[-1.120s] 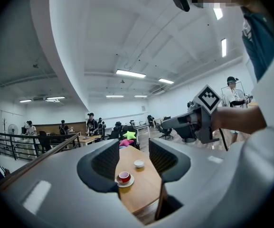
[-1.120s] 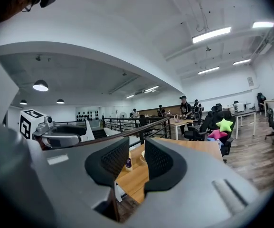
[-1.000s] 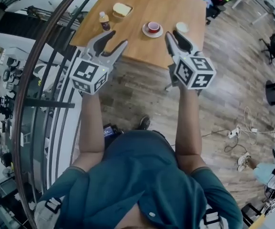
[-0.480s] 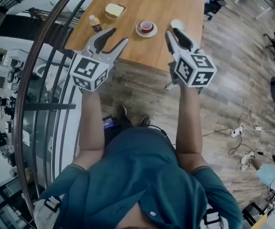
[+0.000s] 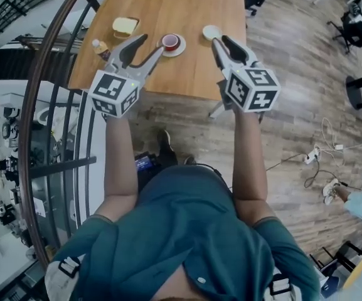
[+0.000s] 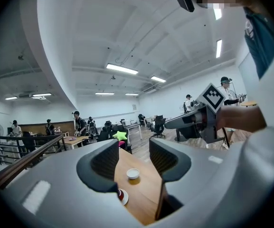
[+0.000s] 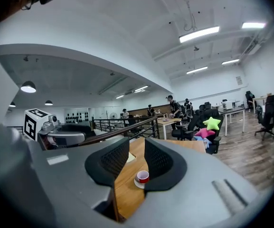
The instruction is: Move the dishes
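Observation:
Ahead stands a wooden table (image 5: 187, 74). On it are a red cup on a white saucer (image 5: 170, 42), a small white bowl (image 5: 211, 32) and a dish with bread (image 5: 125, 26). My left gripper (image 5: 150, 44) hovers over the table's near part, just left of the cup, shut to a narrow slit and holding nothing. In its own view this left gripper (image 6: 133, 158) frames the bowl (image 6: 133, 174) and the cup (image 6: 121, 195). My right gripper (image 5: 221, 41) hangs just below the bowl, shut and holding nothing. The right gripper (image 7: 137, 163) looks at the cup (image 7: 143, 176).
A small bottle (image 5: 99, 47) stands at the table's left edge. A curved metal railing (image 5: 49, 105) runs along the left. Cables and a power strip (image 5: 319, 162) lie on the wood floor to the right. Chairs, desks and people fill the room beyond.
Both grippers have advanced toward the table together. The dishes have slid left and nearer in the head view. The jaws look unchanged.

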Demonstrator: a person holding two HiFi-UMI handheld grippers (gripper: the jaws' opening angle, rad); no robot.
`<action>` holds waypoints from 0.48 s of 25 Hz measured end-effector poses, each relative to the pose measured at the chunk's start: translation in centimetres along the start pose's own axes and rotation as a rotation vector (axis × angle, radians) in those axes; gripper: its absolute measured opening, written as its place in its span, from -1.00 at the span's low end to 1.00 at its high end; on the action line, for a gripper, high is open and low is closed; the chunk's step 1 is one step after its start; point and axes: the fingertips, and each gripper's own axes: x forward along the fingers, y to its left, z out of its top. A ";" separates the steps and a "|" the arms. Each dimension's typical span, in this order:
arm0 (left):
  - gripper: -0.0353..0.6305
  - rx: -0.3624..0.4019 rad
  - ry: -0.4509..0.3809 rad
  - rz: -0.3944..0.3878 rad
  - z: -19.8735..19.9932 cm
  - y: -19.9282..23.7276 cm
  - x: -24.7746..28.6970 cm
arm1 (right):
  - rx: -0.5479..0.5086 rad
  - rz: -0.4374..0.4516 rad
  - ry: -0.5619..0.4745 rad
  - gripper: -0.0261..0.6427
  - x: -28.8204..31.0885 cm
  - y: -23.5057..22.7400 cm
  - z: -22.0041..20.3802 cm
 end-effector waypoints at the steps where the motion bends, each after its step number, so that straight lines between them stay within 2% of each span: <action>1: -0.29 -0.002 -0.004 -0.008 -0.1 0.4 0.5 | -0.002 -0.009 0.003 -0.67 0.4 -0.3 0.1; 8: -0.29 -0.002 -0.028 -0.050 -0.2 3.8 4.1 | -0.008 -0.061 -0.003 -0.67 3.5 -2.0 1.2; 12: -0.29 -0.012 -0.020 -0.089 -1.7 4.9 6.4 | 0.009 -0.097 0.007 -0.67 5.0 -3.3 0.4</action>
